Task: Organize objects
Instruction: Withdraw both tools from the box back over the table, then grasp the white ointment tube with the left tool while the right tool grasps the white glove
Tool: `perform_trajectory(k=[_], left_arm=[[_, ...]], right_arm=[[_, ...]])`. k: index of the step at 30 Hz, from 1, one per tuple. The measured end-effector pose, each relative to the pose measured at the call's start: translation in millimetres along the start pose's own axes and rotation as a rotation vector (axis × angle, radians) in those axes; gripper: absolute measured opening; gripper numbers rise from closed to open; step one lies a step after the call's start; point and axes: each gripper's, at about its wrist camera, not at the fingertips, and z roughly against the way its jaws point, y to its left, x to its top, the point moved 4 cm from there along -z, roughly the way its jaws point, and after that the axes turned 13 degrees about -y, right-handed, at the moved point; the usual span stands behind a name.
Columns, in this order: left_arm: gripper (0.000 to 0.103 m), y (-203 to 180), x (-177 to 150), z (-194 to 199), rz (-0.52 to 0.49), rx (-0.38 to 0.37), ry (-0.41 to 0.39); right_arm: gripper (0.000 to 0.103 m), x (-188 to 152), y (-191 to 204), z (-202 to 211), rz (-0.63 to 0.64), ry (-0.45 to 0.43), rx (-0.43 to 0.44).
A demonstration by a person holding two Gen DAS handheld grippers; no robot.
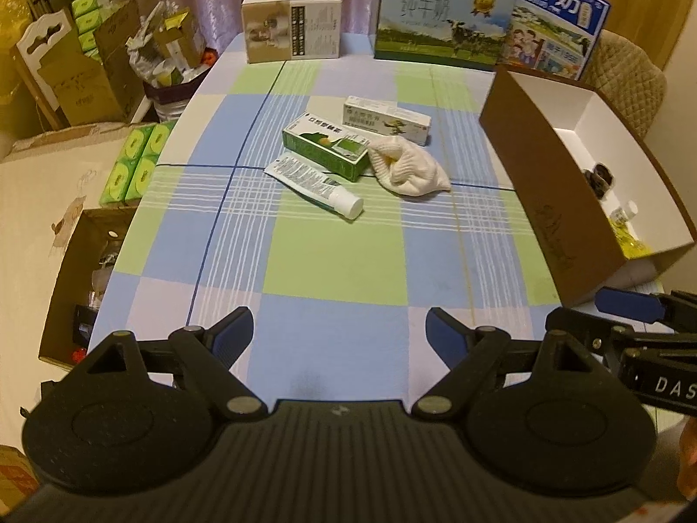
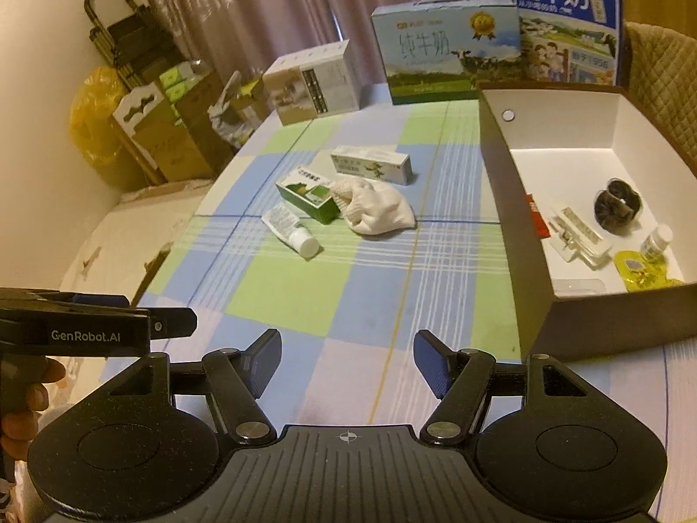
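- Left gripper (image 1: 340, 335) hovers low over the worktop (image 1: 331, 261), fingers spread wide, holding nothing.
- Right gripper (image 2: 346, 359) is likewise wide apart and empty.
- Ahead of both lie a tube (image 1: 316, 185), green box (image 1: 324, 146), white box (image 1: 385, 120) and cloth (image 1: 407, 168).
- Ahead-right of the right gripper, the open box (image 2: 514, 200) holds small items, perhaps a bottle.
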Motion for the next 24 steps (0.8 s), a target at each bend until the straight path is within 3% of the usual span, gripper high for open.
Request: perform_trajectory(k=[11,24], left_arm=[[0.084,8,19,-55,0.059,0.017,0.007],[0.083,18,53,-153,0.154,0.045,0.021]], right_arm=[[0.064,27,-15,-66,0.044,-0.010,-0.035],[0.064,60,-39,-145,0.031,-0.016,-0.076]])
